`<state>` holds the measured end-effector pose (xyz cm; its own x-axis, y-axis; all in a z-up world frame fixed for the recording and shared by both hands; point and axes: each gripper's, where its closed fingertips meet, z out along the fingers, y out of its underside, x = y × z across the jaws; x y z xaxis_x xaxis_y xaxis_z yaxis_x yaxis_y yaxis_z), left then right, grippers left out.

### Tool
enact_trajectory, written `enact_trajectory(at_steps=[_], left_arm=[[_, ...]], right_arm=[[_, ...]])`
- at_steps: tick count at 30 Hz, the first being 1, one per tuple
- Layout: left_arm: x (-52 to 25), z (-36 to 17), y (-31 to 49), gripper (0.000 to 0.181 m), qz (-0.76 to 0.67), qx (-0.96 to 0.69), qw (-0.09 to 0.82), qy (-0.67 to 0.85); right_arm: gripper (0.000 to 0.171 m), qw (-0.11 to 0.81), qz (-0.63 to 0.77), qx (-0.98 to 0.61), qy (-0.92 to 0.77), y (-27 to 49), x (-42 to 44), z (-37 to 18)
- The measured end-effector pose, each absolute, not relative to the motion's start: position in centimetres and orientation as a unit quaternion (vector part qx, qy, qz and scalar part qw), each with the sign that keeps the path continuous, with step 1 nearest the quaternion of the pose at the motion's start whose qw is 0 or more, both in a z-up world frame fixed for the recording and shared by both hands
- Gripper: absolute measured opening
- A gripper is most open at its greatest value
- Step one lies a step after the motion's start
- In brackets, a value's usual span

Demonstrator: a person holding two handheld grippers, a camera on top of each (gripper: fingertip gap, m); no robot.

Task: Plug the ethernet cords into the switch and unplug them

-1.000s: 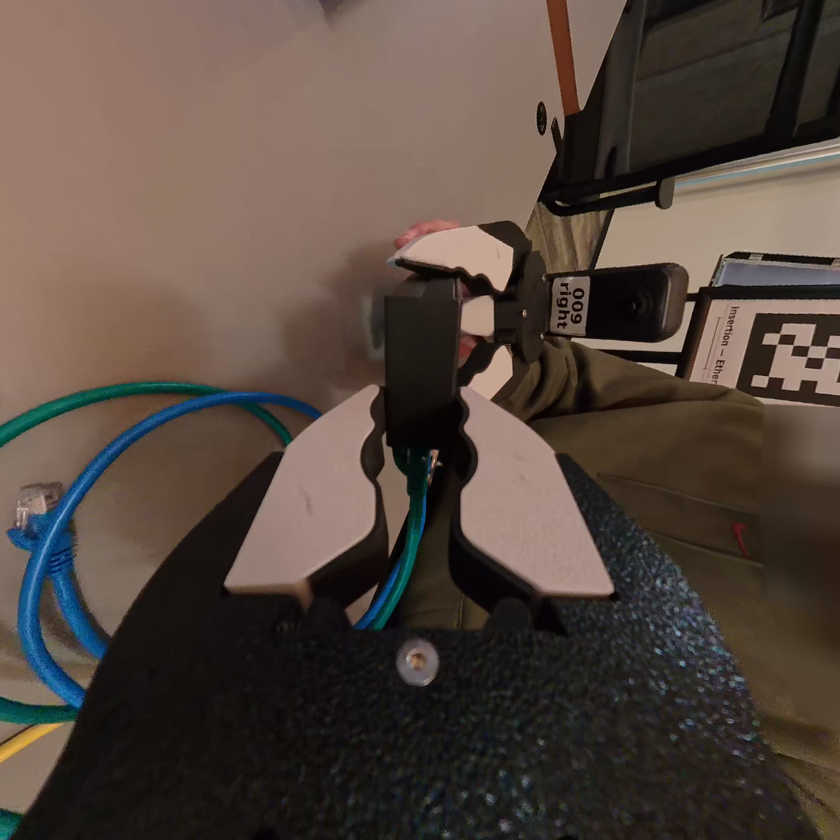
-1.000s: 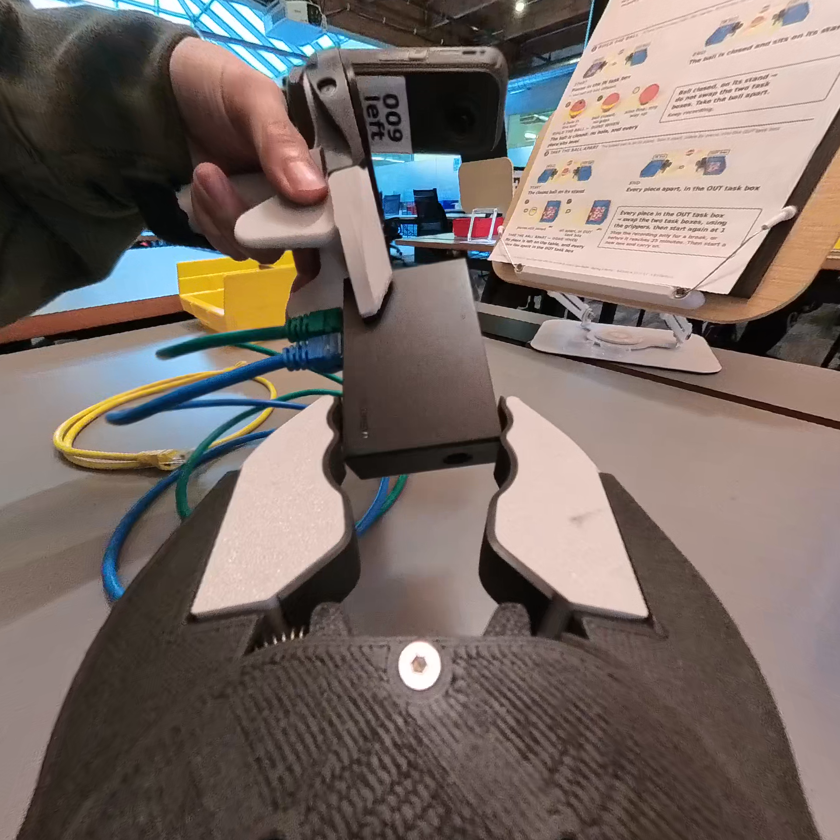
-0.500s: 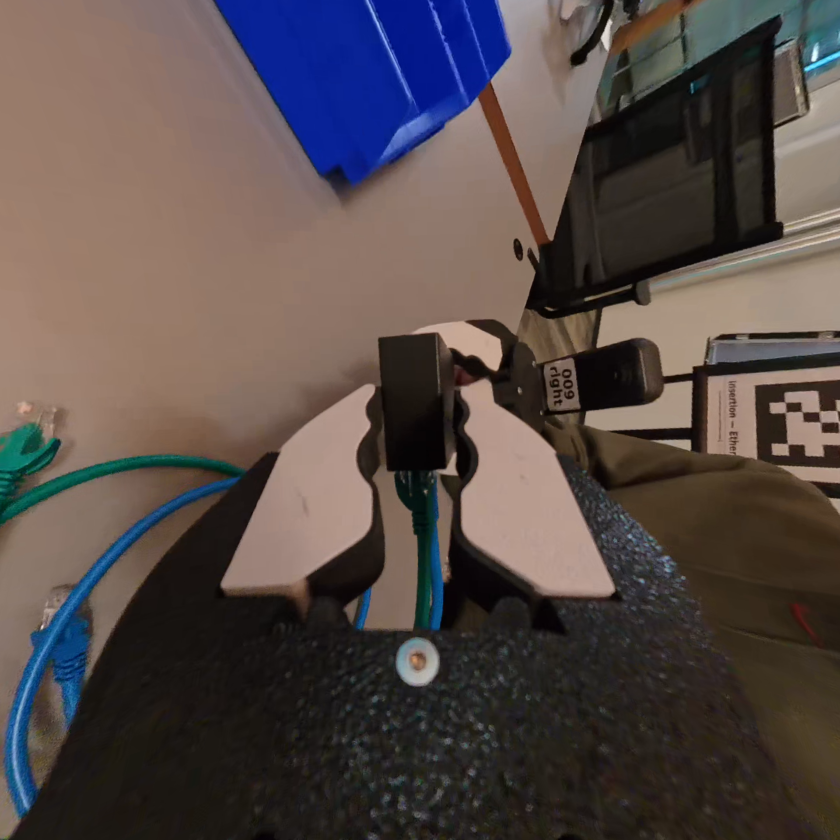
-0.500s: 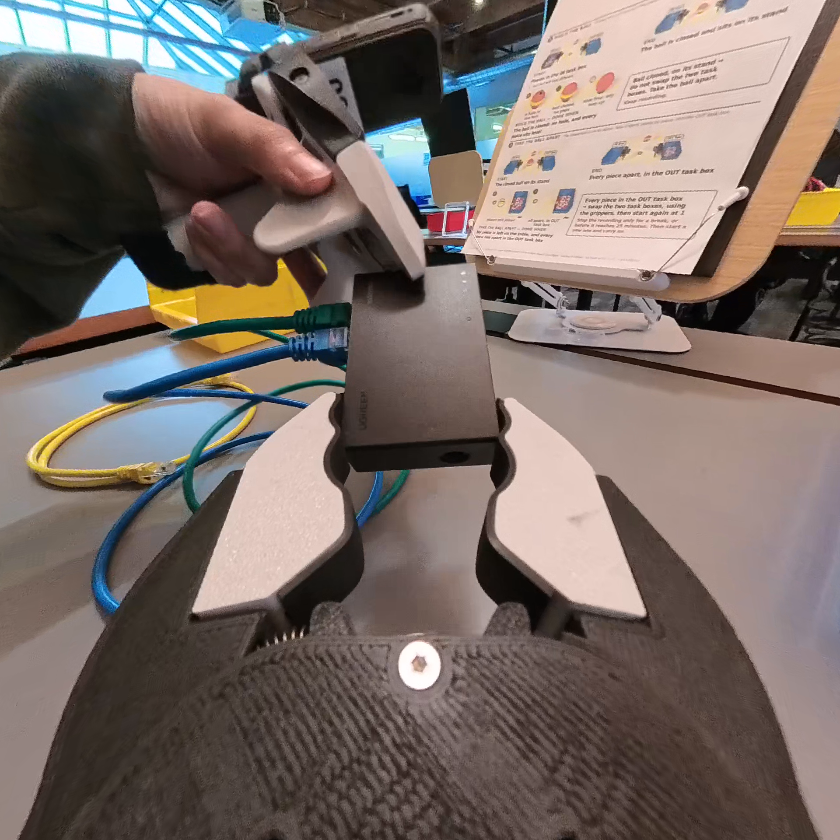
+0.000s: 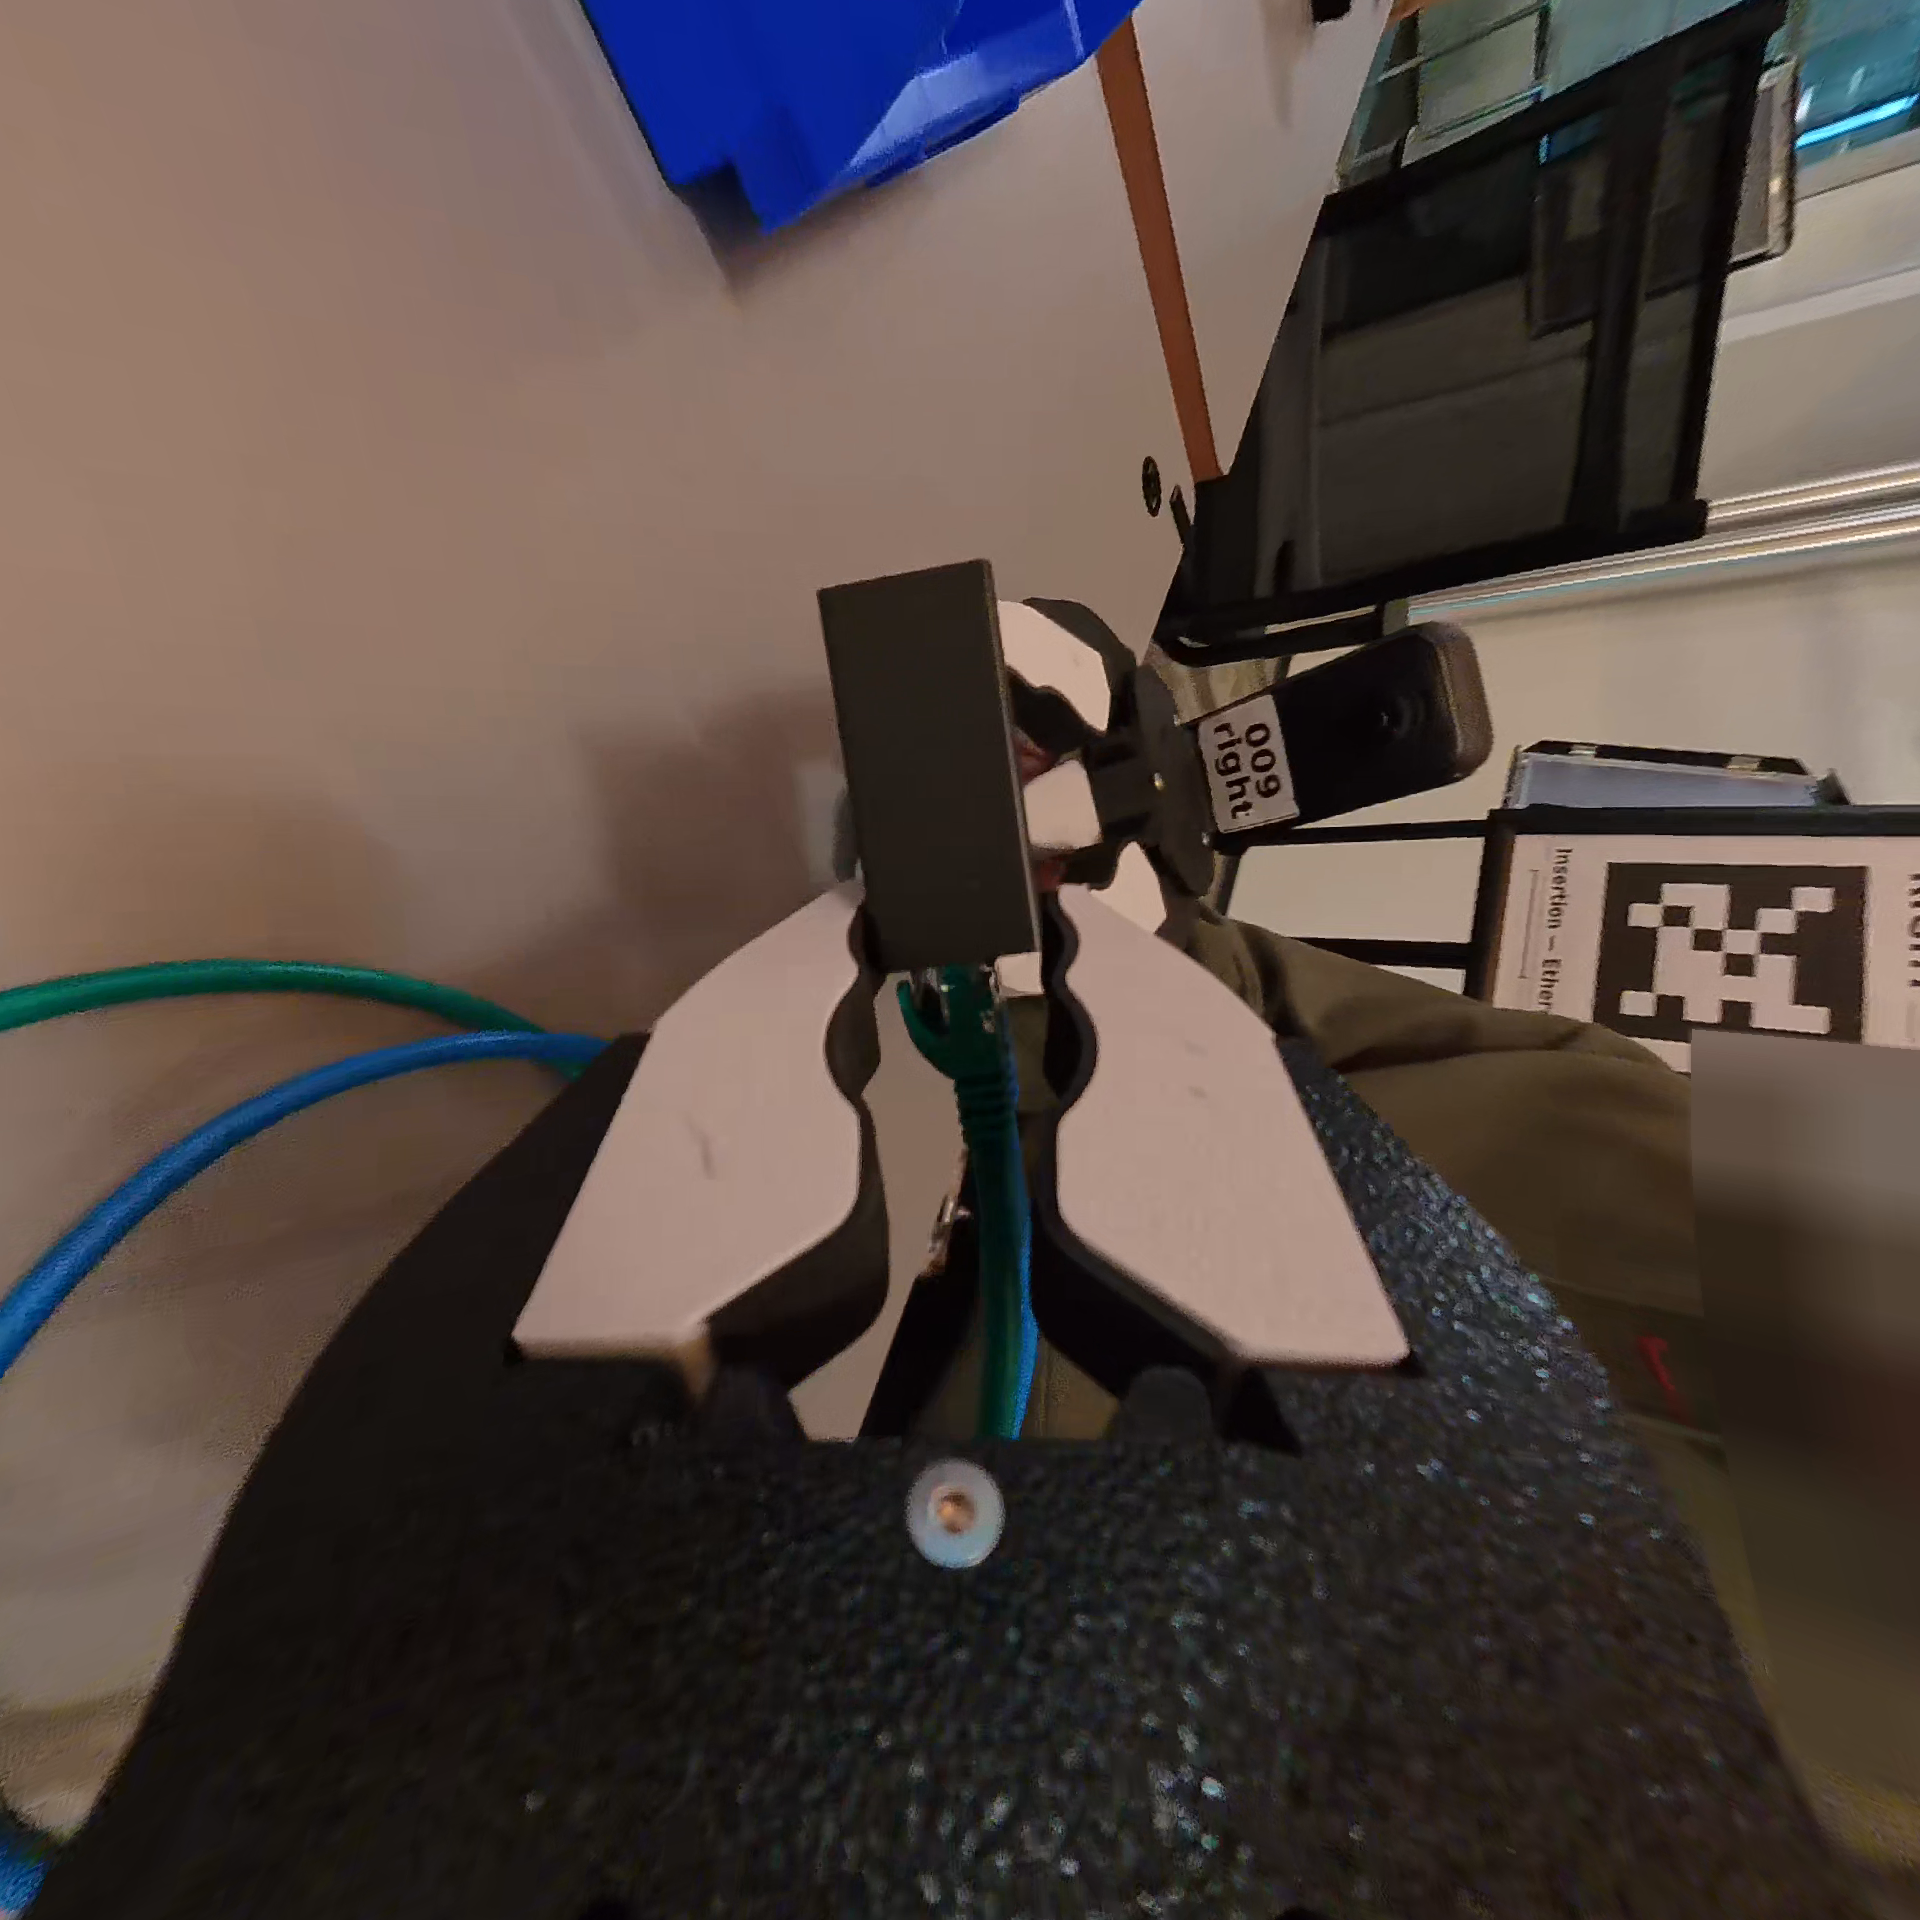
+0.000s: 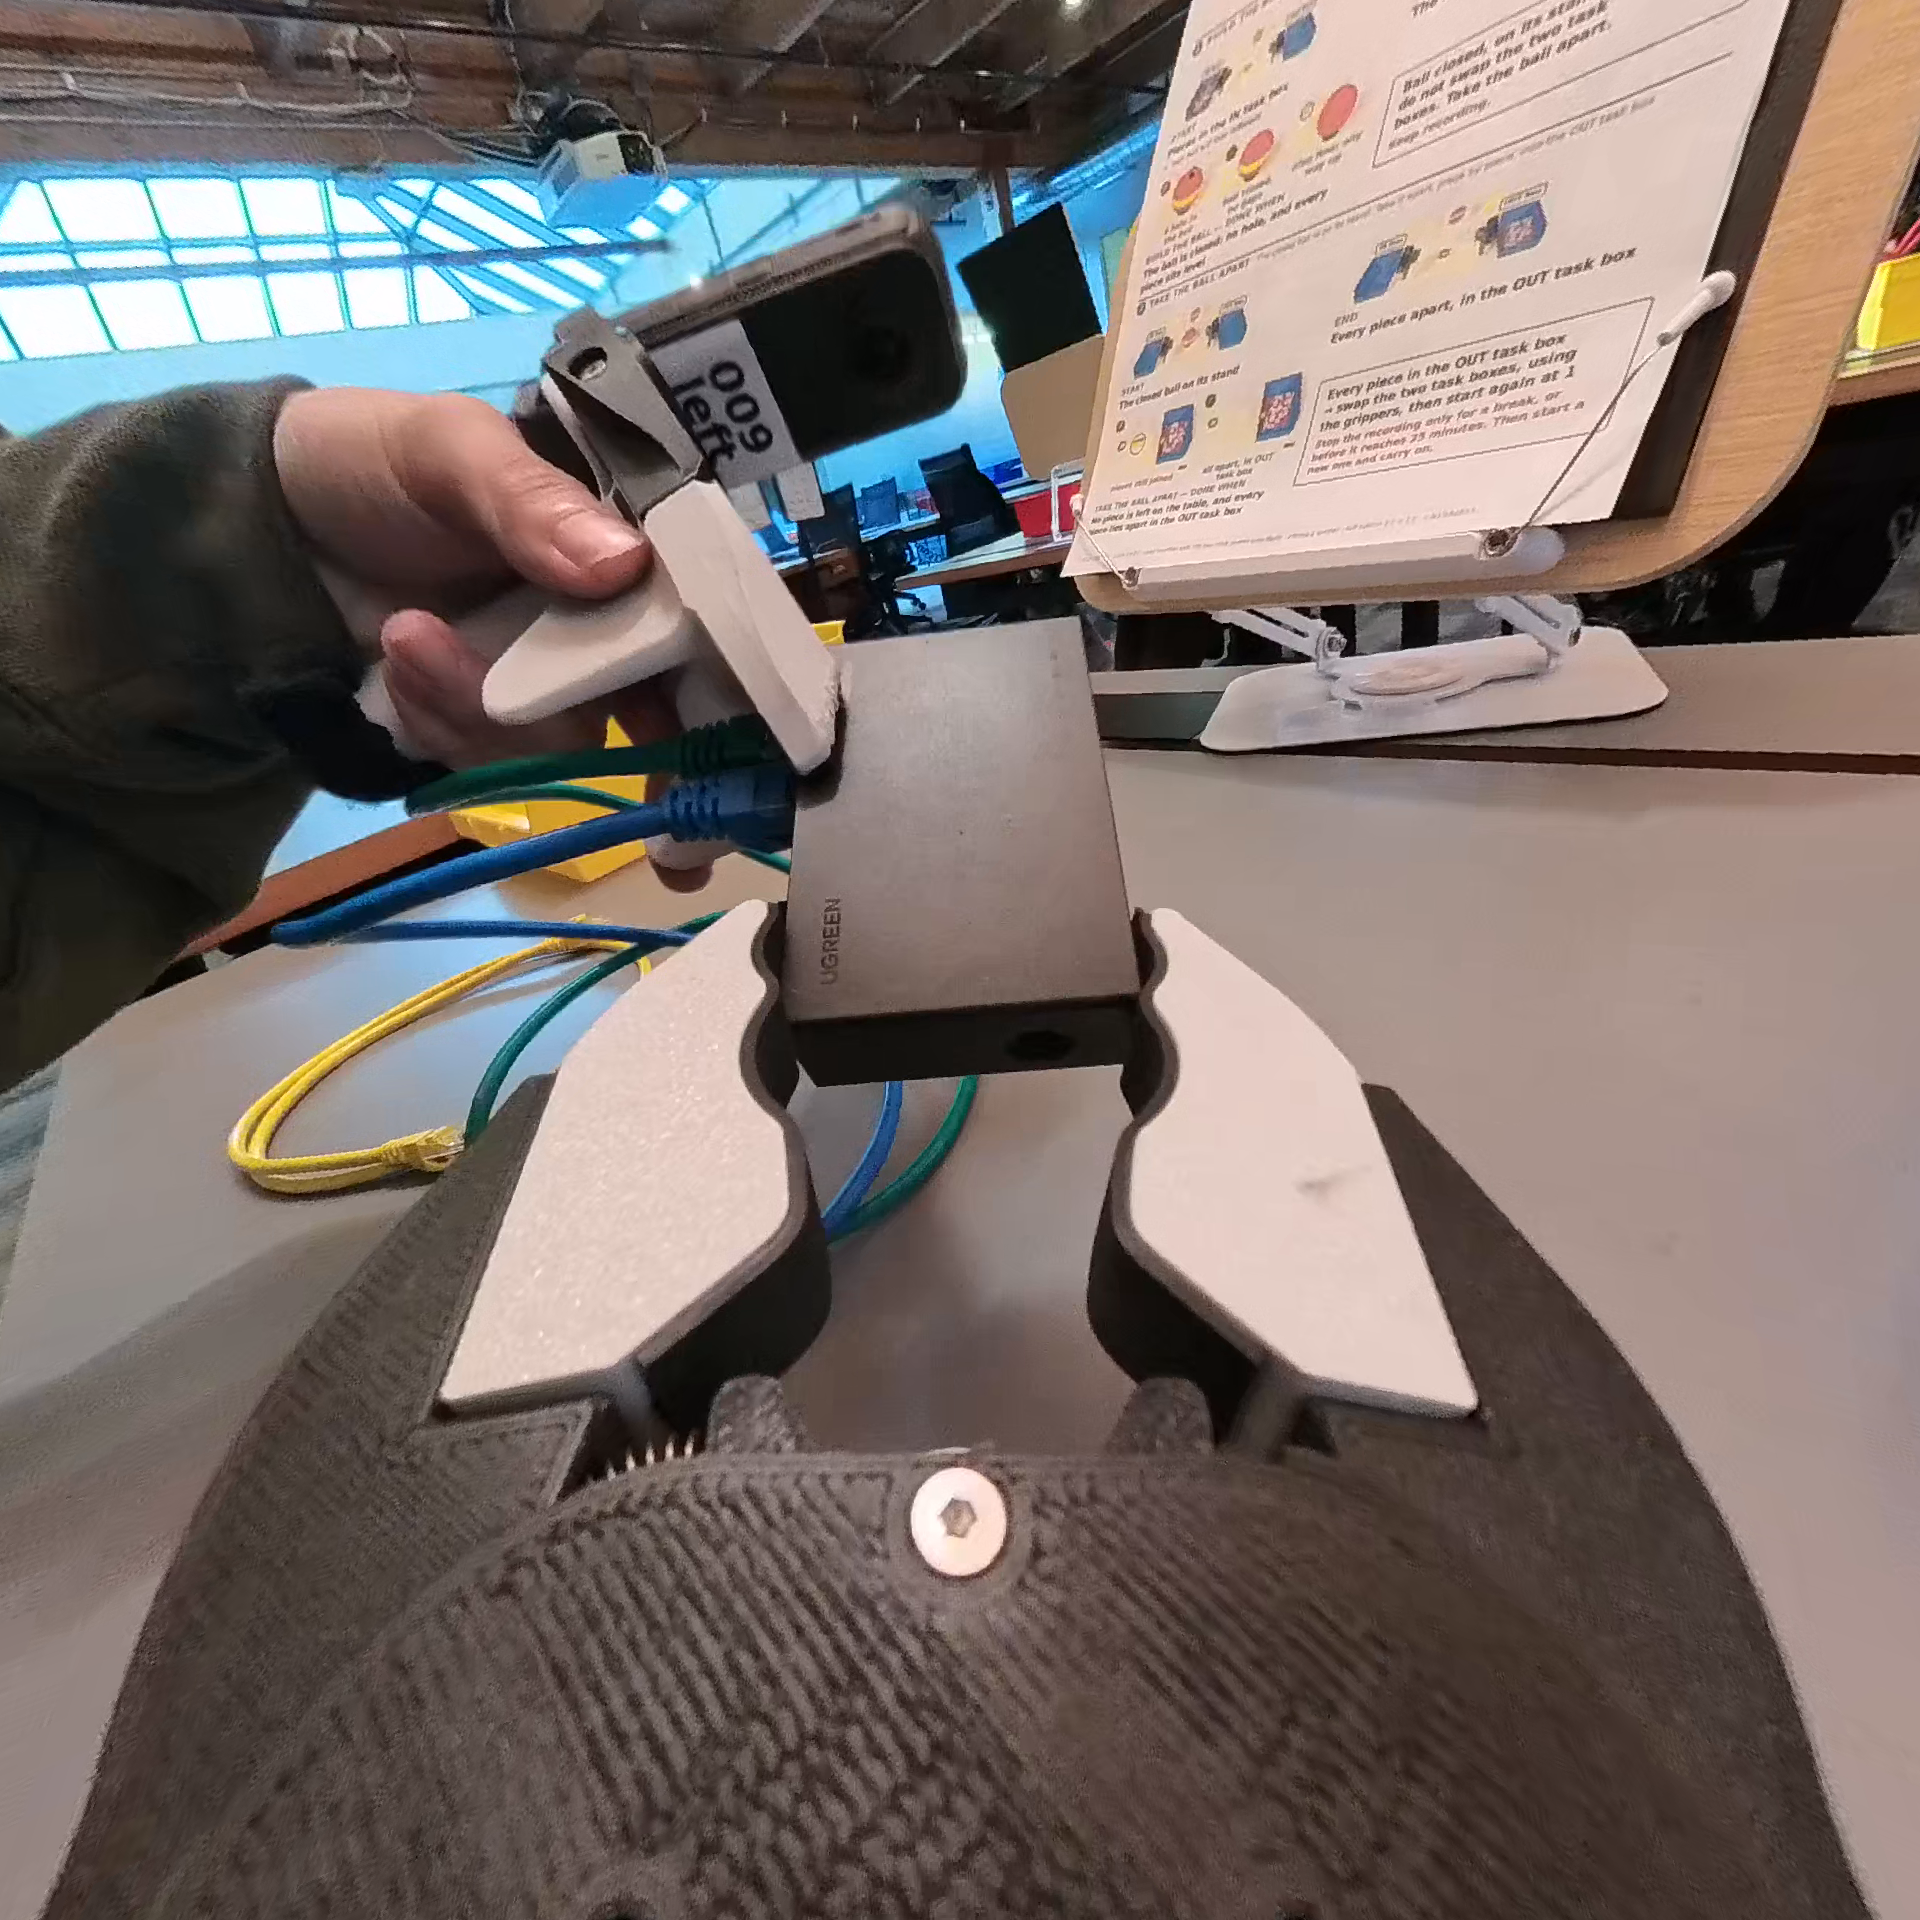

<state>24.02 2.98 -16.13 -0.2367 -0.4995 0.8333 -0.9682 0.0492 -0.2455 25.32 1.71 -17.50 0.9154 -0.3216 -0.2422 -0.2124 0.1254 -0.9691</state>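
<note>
- A grey table [image 6: 1455,1039] carries everything here.
- A wooden document stand [image 6: 1704,436] on a white base [image 6: 1455,686] sits at the table's far side, holding a printed instruction sheet [image 6: 1434,260].
- A yellow bin [image 6: 561,831] lies left of the stand.
- A blue bin [image 5: 831,94] rests on the table.
- A framed marker card [image 5: 1704,945] stands near the table's edge.
</note>
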Motion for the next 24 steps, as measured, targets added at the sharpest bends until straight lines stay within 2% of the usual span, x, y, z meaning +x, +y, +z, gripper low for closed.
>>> enact_trajectory(at_steps=[16,19,24], left_arm=[[24.2,-15.8,3.1,0.028,0.421,0.551,0.307,-0.651],[24.6,-16.2,3.6,0.033,0.424,0.554,0.271,-0.664],[25.9,-14.5,5.1,0.038,0.457,0.541,0.156,-0.689]], right_arm=[[0.062,0.727,-0.055,-0.657,0.192,1.8,25.2,-17.2],[0.062,0.722,-0.047,-0.660,0.200,1.9,25.3,-17.4],[0.062,0.730,-0.022,-0.643,0.229,1.2,26.1,-17.4]])
